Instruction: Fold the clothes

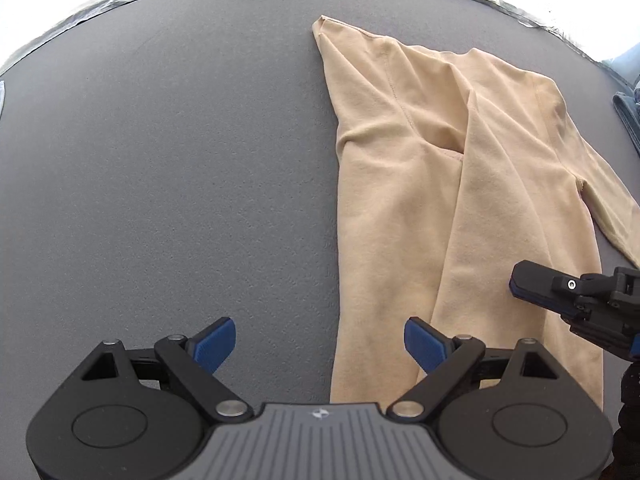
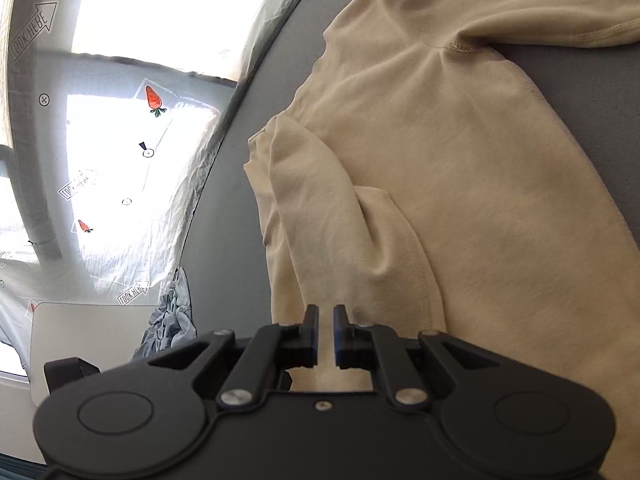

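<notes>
A tan shirt (image 1: pixel 452 184) lies partly folded on the grey table (image 1: pixel 160 160), with one sleeve out to the right. My left gripper (image 1: pixel 320 344) is open and empty, low over the shirt's near left edge. My right gripper (image 2: pixel 326 320) has its jaws almost closed with a narrow gap, low over the shirt (image 2: pixel 460 184); I cannot tell whether cloth is pinched between them. The right gripper also shows in the left wrist view (image 1: pixel 516 280), over the shirt's right side.
A crumpled grey-blue garment (image 2: pixel 172 320) lies at the table's edge, also seen in the left wrist view (image 1: pixel 628 116). A white sheet with carrot prints (image 2: pixel 120 152) hangs beyond the table. A pale flat panel (image 2: pixel 88 340) stands nearby.
</notes>
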`<state>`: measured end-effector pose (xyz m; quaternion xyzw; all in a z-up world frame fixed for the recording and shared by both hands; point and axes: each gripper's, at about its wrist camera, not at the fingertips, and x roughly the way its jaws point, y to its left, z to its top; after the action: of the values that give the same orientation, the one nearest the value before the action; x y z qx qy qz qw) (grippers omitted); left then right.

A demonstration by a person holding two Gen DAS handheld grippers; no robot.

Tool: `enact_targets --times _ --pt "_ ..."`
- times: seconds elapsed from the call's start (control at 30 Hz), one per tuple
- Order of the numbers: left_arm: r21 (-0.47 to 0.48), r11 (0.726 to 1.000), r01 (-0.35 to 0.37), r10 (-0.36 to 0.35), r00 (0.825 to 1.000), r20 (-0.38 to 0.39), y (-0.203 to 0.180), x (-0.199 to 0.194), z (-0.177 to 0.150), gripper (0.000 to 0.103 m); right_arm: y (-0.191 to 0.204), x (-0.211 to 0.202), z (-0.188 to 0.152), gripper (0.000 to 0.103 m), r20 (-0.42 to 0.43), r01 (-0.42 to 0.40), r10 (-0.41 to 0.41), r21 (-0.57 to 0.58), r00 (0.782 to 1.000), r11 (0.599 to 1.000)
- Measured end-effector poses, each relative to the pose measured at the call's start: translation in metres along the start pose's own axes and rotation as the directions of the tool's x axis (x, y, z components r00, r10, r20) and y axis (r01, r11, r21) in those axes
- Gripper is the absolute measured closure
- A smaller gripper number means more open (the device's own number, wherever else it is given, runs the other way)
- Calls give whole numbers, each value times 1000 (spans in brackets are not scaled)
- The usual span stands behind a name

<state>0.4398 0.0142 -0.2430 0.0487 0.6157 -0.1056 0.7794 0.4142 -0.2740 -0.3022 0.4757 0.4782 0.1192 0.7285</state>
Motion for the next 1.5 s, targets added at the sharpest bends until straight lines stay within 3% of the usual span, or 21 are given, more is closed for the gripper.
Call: enact_targets --times 0.3,0.47,0.63,0.83,1.13,1.3,1.5 --pt "75 996 -40 40 999 -7 -15 36 77 11 12 57 86 95 -34 -14 14 -3 999 1000" --pt "67 997 -32 33 999 -14 -16 45 99 10 10 68 126 100 49 0 -1 30 999 1000" --pt "66 997 -42 43 999 -12 -16 41 100 8 15 58 144 95 122 5 -7 15 992 1000" --pt "54 998 -45 44 999 26 -27 18 80 8 10 14 121 95 178 -4 0 18 984 1000" --pt "54 998 -33 30 998 57 -53 -8 22 8 -22 -63 46 94 256 20 -41 83 966 996" --pt "56 998 -36 34 999 33 -64 -13 -16 8 -44 -106 13 87 303 119 -142 94 942 988" --pt "43 997 -57 58 998 -20 -82 6 -45 8 -66 -149 -3 74 340 306 -308 62 888 950"
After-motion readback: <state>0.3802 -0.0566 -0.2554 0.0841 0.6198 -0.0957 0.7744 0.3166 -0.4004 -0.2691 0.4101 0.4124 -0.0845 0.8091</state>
